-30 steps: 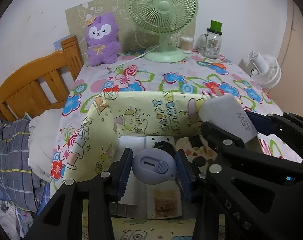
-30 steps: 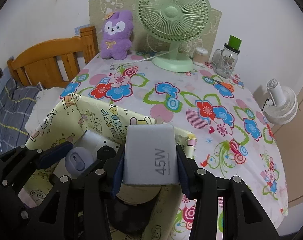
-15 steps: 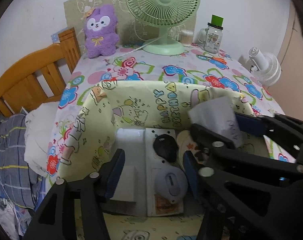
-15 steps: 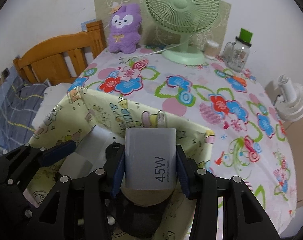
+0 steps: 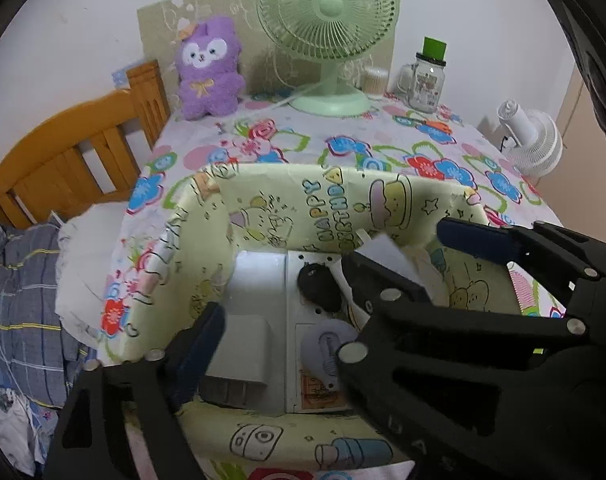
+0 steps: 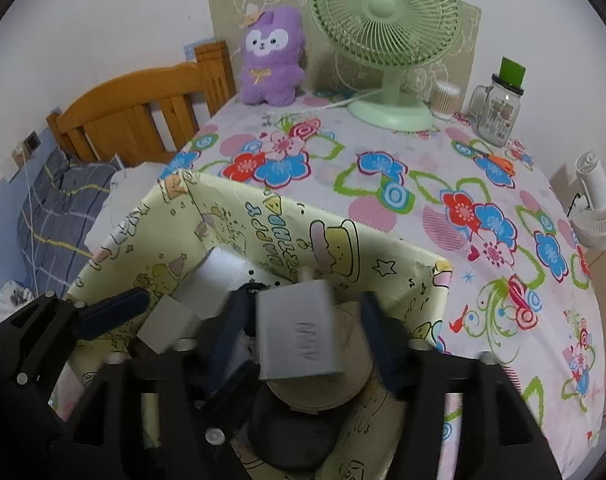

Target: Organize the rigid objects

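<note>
A yellow cartoon-print box [image 5: 287,200] [image 6: 263,216] stands on the flowered table. My left gripper [image 5: 275,344] hangs over its inside with jaws opening and nothing between them. A lilac rounded gadget [image 5: 327,344] lies loose on the box floor by its right finger. My right gripper [image 6: 305,336] is over the box's right half, jaws opening. The grey 45W charger [image 6: 299,332] sits tilted and blurred between its pads [image 6: 379,340] with a gap on either side. In the left wrist view only a corner of the charger [image 5: 387,252] shows.
The box also holds a white adapter block [image 5: 247,344], a black rounded piece [image 5: 317,284] and a tan disc [image 6: 315,392]. A green fan [image 6: 387,20], purple plush [image 6: 269,56] and glass jar [image 6: 499,108] line the back. A wooden headboard [image 6: 143,116] stands left, a white fan [image 6: 599,208] right.
The left jaws spread and let go of the lilac gadget, which now lies in the box. The right gripper sank toward the box, its jaws parted and the charger tipped.
</note>
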{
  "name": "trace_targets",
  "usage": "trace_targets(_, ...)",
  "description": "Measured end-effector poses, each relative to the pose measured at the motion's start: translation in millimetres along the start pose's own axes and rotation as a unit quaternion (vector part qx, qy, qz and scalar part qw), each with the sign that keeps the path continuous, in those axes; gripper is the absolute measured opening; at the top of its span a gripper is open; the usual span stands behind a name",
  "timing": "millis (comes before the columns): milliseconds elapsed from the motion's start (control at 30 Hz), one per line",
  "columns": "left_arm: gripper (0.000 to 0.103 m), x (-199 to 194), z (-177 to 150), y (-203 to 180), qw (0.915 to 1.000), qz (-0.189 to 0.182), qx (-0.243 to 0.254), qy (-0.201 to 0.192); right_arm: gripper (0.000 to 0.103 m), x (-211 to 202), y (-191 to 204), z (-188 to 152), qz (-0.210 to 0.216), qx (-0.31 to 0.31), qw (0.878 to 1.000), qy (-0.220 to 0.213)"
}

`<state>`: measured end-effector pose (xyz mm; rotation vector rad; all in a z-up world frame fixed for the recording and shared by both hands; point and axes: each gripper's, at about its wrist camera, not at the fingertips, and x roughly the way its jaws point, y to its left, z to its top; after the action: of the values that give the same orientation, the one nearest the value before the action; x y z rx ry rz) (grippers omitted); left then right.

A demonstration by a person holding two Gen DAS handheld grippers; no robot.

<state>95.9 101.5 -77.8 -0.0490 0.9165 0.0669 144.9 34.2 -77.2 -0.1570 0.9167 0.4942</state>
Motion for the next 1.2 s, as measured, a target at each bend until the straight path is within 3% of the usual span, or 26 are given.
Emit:
trace_targets(433,0.091,-24.4,-7.9,-12.4,0.9994,0.022,0.003,-0.027,0.084,-33.5,-0.9,-10.1,-0.023,-0.006,0.999,-0.044)
trace_targets(1200,0.098,-63.2,-5.4,-69.4,0.9966,-0.002,0.034,-0.075,0.09,-98.6,-47.2,-31.0,-0.087,0.037,0.991,-0.093)
